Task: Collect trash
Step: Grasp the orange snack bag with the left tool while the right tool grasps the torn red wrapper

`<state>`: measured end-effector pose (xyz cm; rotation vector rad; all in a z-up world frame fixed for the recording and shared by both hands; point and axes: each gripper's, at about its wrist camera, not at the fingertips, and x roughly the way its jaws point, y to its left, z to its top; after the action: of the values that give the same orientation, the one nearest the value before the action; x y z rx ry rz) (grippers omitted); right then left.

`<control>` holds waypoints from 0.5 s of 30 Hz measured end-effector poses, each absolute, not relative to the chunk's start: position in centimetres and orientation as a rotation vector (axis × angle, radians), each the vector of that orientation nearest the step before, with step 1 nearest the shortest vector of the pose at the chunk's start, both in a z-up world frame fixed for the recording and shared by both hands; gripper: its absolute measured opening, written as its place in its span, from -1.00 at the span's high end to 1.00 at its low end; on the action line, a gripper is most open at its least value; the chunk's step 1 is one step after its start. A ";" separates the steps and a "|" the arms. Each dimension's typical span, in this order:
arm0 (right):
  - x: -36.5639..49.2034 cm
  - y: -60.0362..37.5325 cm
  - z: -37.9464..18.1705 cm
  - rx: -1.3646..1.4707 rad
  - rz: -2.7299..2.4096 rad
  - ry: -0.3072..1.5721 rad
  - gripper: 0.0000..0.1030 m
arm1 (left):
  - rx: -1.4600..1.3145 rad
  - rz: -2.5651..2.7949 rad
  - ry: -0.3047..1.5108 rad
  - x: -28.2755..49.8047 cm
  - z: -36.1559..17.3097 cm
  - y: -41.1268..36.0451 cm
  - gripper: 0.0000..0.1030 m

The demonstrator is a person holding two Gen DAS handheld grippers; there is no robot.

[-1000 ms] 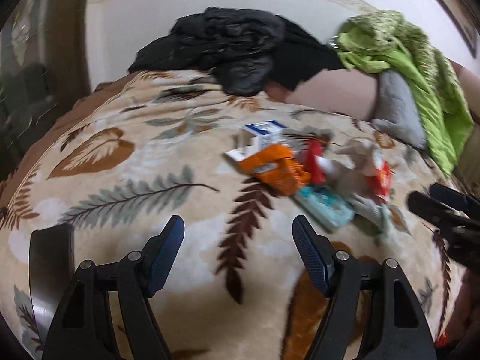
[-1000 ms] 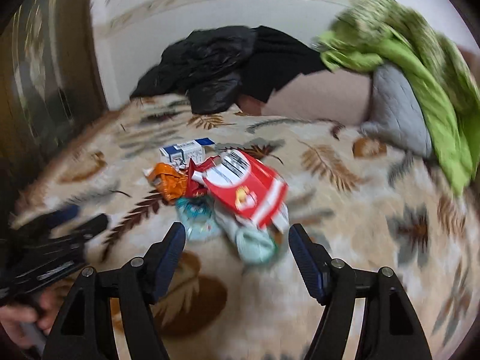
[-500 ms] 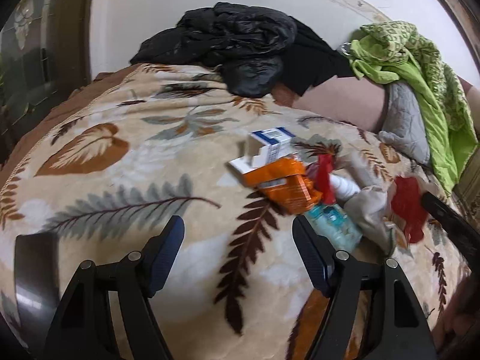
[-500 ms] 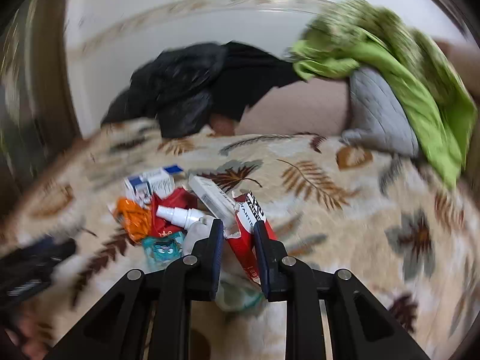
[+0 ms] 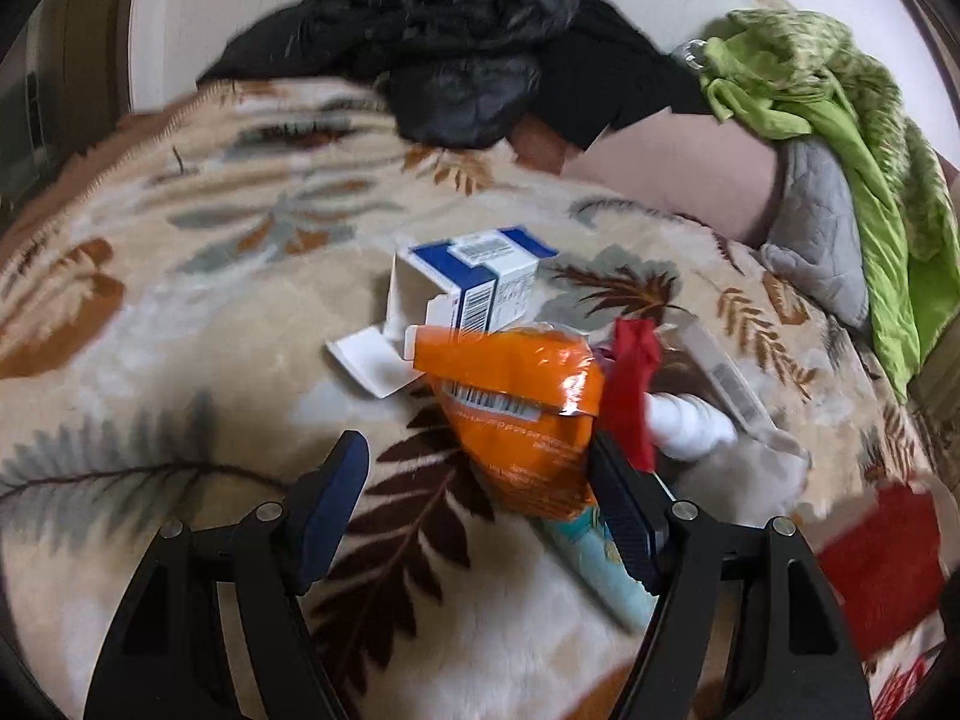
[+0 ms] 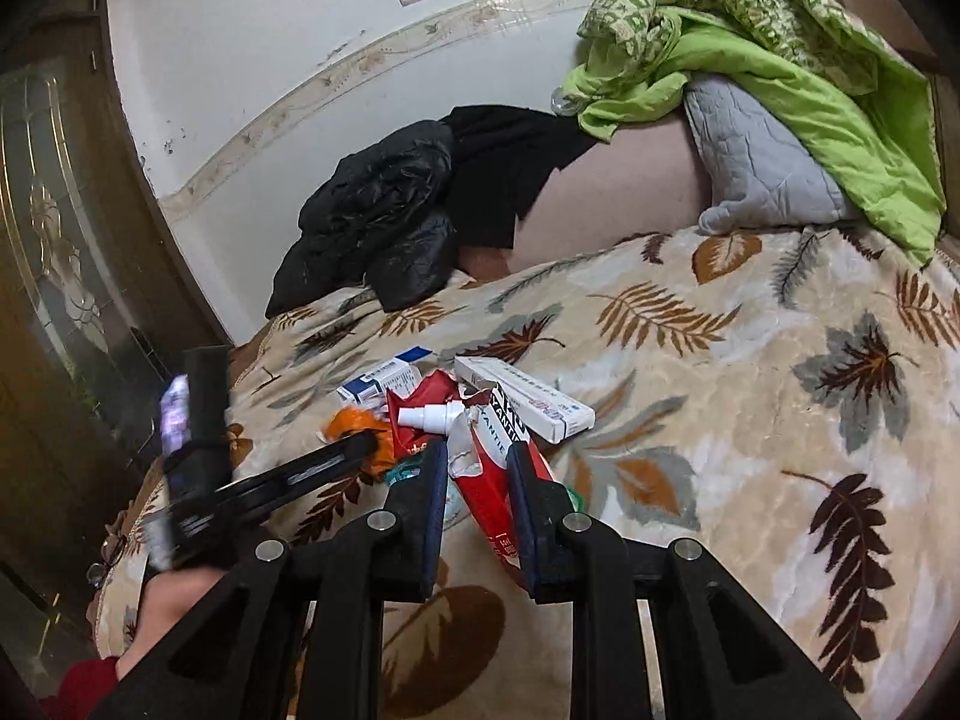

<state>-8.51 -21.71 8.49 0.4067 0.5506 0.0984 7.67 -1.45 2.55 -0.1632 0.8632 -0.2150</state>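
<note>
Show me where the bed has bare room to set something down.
Free: blanket right of the long white box, up to the grey pillow; also left of the blue-white carton. Crowded: the wrapper pile around the orange packet.

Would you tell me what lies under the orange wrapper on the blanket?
A light blue packet pokes out beneath the orange wrapper; a box flap tucks under its upper edge. The rest is covered.

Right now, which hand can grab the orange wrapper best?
The left. Its tongs stand open with the orange wrapper lying between them, untouched. The right tongs are already shut on the red packet, so they are busy.
</note>
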 end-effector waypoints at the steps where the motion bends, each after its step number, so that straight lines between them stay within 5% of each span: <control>1: -8.3 -21.7 8.5 0.405 0.101 0.551 0.58 | -0.196 -0.221 0.873 8.4 2.3 -1.2 -0.48; 4: -8.1 -21.6 8.4 0.406 0.110 0.549 0.58 | -0.249 -0.257 0.889 9.4 1.7 -0.8 -0.39; 7: -7.9 -21.5 8.4 0.406 0.117 0.548 0.58 | -0.272 -0.306 0.899 9.5 1.5 -0.8 0.30; 15: -8.2 -21.4 8.8 0.402 0.125 0.538 0.58 | -0.213 -0.297 0.849 7.1 3.2 -0.6 0.29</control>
<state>-8.19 -21.39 8.76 0.4023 0.5378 0.1248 7.14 -0.60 3.20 -0.2126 0.8490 -0.2969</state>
